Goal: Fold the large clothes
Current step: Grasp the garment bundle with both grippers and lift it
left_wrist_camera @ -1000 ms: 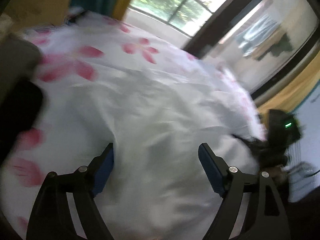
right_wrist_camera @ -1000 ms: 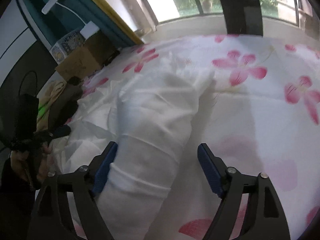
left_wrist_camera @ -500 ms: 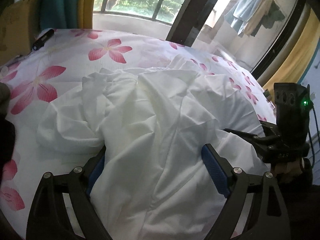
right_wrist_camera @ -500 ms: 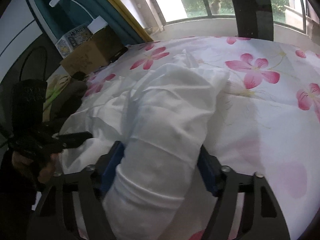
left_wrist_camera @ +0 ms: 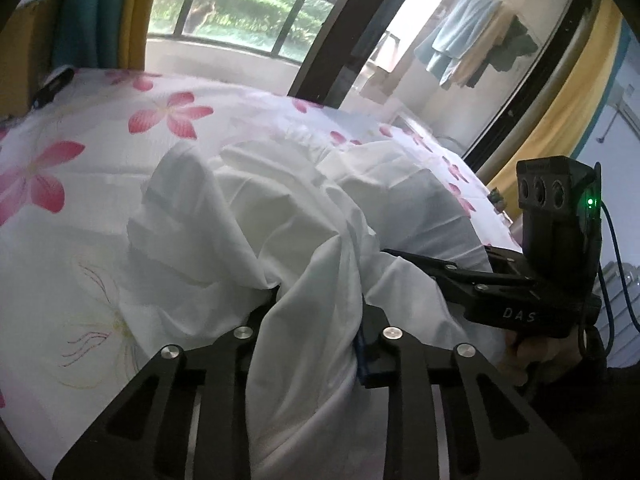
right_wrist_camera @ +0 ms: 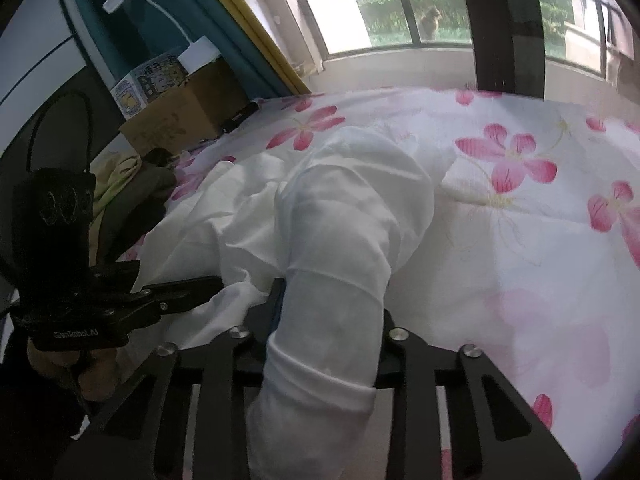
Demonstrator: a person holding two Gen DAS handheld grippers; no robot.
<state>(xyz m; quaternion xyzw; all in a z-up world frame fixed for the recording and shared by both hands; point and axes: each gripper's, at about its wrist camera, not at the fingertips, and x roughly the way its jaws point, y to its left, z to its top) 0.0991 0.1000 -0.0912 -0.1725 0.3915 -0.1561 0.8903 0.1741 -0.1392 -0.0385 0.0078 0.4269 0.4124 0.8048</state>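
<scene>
A large white garment [left_wrist_camera: 256, 216] lies crumpled on a bed with a white, pink-flowered sheet [left_wrist_camera: 80, 184]. My left gripper [left_wrist_camera: 316, 320] is shut on a bunched fold of the white garment at the bed's near edge. My right gripper [right_wrist_camera: 330, 312] is shut on a thick sleeve-like roll of the same garment [right_wrist_camera: 352, 216]. In the left wrist view the right gripper [left_wrist_camera: 432, 268] shows at the right with its fingers in the cloth. In the right wrist view the left gripper [right_wrist_camera: 192, 284] shows at the left.
A window [left_wrist_camera: 240, 12] runs behind the bed. A cardboard box [right_wrist_camera: 180, 116] and dark and yellow-green clothes [right_wrist_camera: 132, 184] sit at the bed's far left. A small black object [right_wrist_camera: 240, 114] lies on the sheet near the box. Clothes hang outside [left_wrist_camera: 472, 48].
Both grippers have gone from open to shut on the white garment. The left gripper swung round to face the garment and moved in.
</scene>
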